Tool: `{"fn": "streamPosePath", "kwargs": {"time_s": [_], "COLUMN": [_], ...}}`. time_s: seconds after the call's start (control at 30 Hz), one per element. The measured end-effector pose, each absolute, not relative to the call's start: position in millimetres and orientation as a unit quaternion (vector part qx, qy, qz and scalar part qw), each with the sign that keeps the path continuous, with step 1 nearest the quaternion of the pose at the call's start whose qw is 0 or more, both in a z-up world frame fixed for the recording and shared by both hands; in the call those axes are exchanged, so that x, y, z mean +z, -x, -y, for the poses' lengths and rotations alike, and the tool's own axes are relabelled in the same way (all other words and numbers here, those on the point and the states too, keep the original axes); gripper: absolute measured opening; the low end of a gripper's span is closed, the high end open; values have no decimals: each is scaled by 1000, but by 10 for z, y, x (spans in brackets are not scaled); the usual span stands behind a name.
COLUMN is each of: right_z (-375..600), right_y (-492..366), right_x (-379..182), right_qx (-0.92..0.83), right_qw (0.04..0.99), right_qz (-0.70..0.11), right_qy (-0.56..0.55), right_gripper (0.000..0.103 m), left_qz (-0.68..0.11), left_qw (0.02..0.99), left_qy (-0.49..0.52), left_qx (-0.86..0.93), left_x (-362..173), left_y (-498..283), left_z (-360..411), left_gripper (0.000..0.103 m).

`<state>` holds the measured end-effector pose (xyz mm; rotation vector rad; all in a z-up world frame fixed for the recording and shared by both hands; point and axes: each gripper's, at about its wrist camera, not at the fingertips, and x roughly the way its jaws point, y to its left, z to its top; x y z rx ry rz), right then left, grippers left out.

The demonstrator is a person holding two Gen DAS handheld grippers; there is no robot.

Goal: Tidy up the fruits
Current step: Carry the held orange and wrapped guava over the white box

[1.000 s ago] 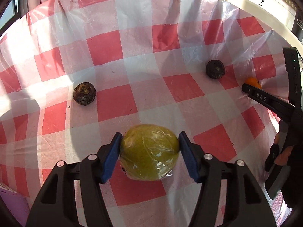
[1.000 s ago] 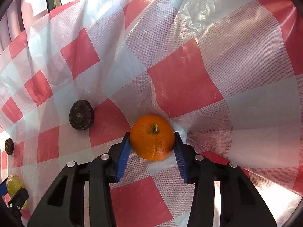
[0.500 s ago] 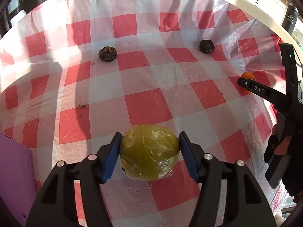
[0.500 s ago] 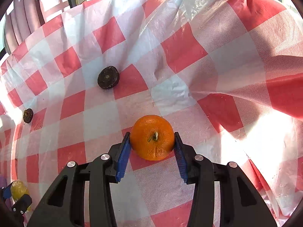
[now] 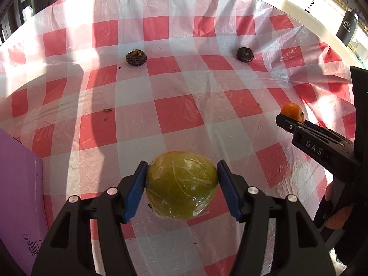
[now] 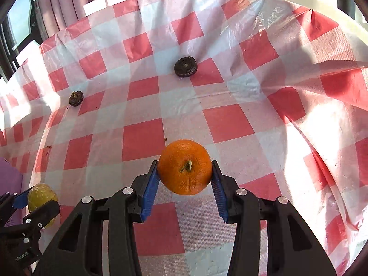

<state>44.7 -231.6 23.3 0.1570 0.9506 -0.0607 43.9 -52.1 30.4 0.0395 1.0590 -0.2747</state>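
Left gripper (image 5: 181, 185): its blue pads are pinching a yellow-green fruit wrapped in clear film (image 5: 181, 185), carrying it above the red-and-white checked tablecloth (image 5: 174, 112); the black fingers are reaching forward and slightly downward.

Right gripper (image 6: 185, 174): its blue pads are pressing both sides of an orange (image 6: 185, 167), stem turned toward the camera, holding it off the cloth.

Only the left view is showing: a purple box (image 5: 18, 195) with printed characters, standing at the near-left edge of the tablecloth; the person's fingers (image 5: 339, 215) wrapping the right tool's handle; the letters DAS on that tool's body; a dark container (image 5: 347, 28) on the pale ledge beyond the tablecloth's far-right corner.

Only the right view is showing: the orange's stem and full face; the window and pink curtain (image 6: 59, 7) beyond the far-left side of the tablecloth.

Both views are showing: two dark, shrivelled round fruits lying well apart on the far half of the tablecloth, the stemmed dark fruit (image 5: 136, 57) to the left and the flat-topped dark fruit (image 5: 245, 54) to the right.

Cross-sighting: from the left view the orange is peeking over the right tool's tip, above the tablecloth's right edge; from the right view the wrapped fruit is sitting in the left tool's grip, above the near-left corner of the tablecloth.
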Motion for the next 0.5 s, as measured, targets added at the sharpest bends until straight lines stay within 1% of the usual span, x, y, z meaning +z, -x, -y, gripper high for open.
{"fn": "streamPosePath", "kwargs": {"time_s": [0.5], "right_z": [1846], "right_y": [111], "right_x": [491], "right_qx": [-3], "right_qw": [882], "right_qz": [-467], "right_qy": [-66], "right_gripper": [44], "left_qz": [-490], "left_qw": [858], "left_qy": [-18], "left_qx": [-151], "left_x": [744], "left_y": [72], "left_z": [135], "left_gripper": [61]}}
